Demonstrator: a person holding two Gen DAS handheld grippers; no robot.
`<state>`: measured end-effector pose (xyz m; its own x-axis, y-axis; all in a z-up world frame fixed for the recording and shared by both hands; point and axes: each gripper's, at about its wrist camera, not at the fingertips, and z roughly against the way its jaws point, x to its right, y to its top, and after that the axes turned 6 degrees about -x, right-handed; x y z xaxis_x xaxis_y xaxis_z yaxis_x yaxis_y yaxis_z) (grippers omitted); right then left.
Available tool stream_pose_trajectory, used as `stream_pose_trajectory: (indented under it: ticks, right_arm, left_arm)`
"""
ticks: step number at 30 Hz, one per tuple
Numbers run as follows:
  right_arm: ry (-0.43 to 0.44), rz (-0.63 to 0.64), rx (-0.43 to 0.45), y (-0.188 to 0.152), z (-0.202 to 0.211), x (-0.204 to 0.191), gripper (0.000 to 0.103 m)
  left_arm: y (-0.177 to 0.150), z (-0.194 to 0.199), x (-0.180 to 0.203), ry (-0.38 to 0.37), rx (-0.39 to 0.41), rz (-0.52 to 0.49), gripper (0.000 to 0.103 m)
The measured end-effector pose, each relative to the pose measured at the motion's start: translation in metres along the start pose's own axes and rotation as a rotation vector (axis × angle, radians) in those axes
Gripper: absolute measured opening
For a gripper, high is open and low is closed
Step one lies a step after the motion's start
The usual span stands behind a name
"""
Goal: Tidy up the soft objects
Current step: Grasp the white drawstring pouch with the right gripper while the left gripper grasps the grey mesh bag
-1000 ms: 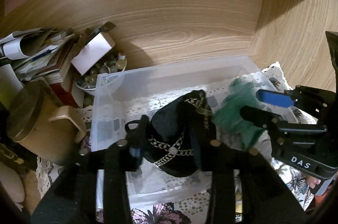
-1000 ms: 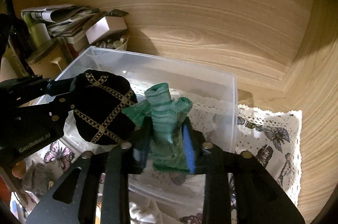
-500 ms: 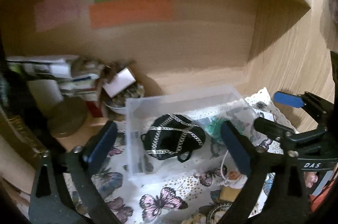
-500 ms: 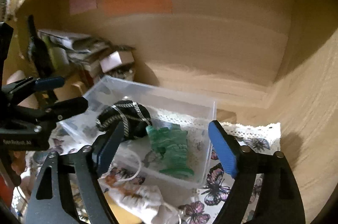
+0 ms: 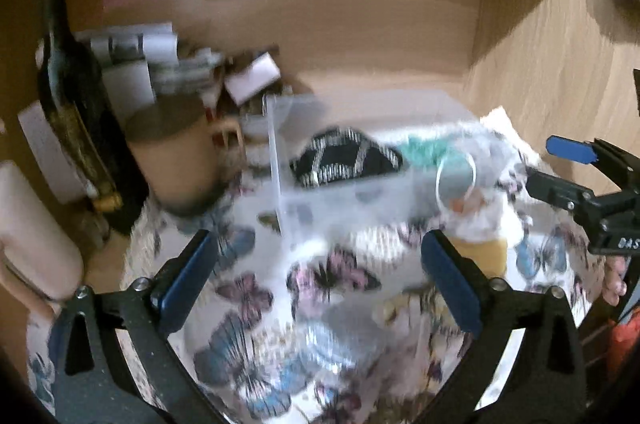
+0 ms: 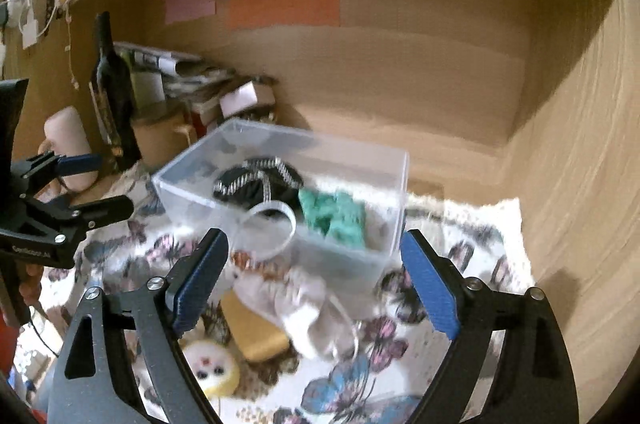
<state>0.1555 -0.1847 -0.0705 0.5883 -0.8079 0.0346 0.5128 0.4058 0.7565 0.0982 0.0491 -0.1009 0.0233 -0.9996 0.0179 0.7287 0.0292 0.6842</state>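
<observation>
A clear plastic bin (image 6: 372, 256) stands on the butterfly cloth (image 6: 360, 384). In it lie a black pouch with chains (image 6: 256, 183) and a green knit piece (image 6: 334, 216); both also show in the left wrist view, the pouch (image 5: 346, 157) and the green piece (image 5: 424, 149), blurred. My left gripper (image 5: 320, 280) is open and empty, held back from the bin (image 5: 340, 199). My right gripper (image 6: 314, 280) is open and empty, above loose soft things in front of the bin.
In front of the bin lie a white cloth bundle (image 6: 304, 308), a yellow sponge (image 6: 256, 332) and a round yellow plush (image 6: 210, 368). A dark bottle (image 6: 112, 91), a brown lidded cup (image 5: 172, 151) and stacked papers (image 6: 176, 67) stand at the back left. Wooden walls close the back and right.
Both grippers let go of the black pouch and the green piece, which now lie in the bin. Both opened wide and pulled back and up from the bin.
</observation>
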Motion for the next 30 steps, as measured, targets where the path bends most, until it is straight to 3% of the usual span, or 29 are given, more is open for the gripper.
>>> stream_pose_trajectory:
  ticks: [10,16,25,27,30]
  right_arm:
    - [0.032,-0.056,-0.133,-0.03,-0.038,0.005,0.085]
    - [0.07,-0.087,-0.171,-0.034,-0.049,0.009,0.066]
    - [0.089,-0.071,-0.165,-0.034,-0.05,0.005,0.024]
    - [0.087,-0.072,-0.153,-0.034,-0.046,0.005,0.015]
    - [0.085,-0.074,-0.133,-0.033,-0.038,0.006,0.012]
  left_arm:
    - [-0.048,-0.023,-0.017,0.007,-0.097,0.041,0.103]
    - [-0.062,-0.03,-0.024,-0.034,-0.12,0.079,0.101]
    - [-0.062,-0.031,-0.004,-0.146,-0.125,0.013,0.048]
    - [-0.062,-0.03,0.0,-0.142,-0.115,0.008,0.042]
    - [-0.06,-0.025,0.003,-0.127,-0.097,-0.003,0.032]
